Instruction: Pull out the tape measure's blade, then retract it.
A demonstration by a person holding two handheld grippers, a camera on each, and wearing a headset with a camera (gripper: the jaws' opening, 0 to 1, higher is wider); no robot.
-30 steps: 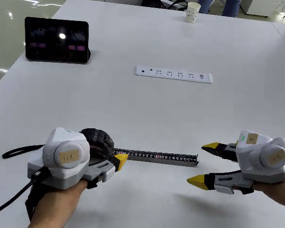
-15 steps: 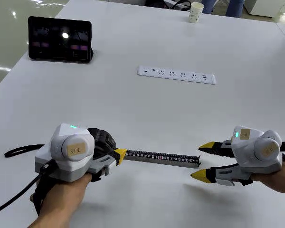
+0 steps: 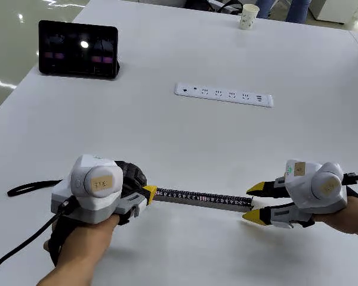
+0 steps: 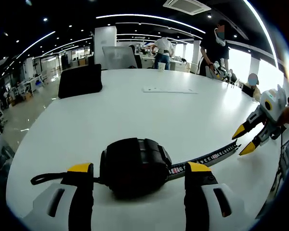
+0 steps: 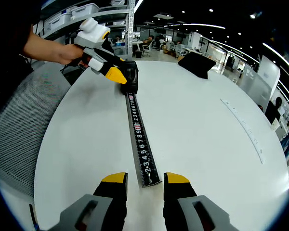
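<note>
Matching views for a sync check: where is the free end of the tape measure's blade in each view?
Head view: blade end, lower right of centre.
Left gripper view: blade end, right side.
Right gripper view: blade end, bottom centre.
Shared landmark: white power strip.

One counter (image 3: 167, 137) carries one tape measure (image 3: 130, 174), one tablet (image 3: 79, 49) at upper left, one power strip (image 3: 224, 95), one paper cup (image 3: 247, 16), and two tongs: left tongs (image 3: 144, 190), right tongs (image 3: 253, 202).
</note>
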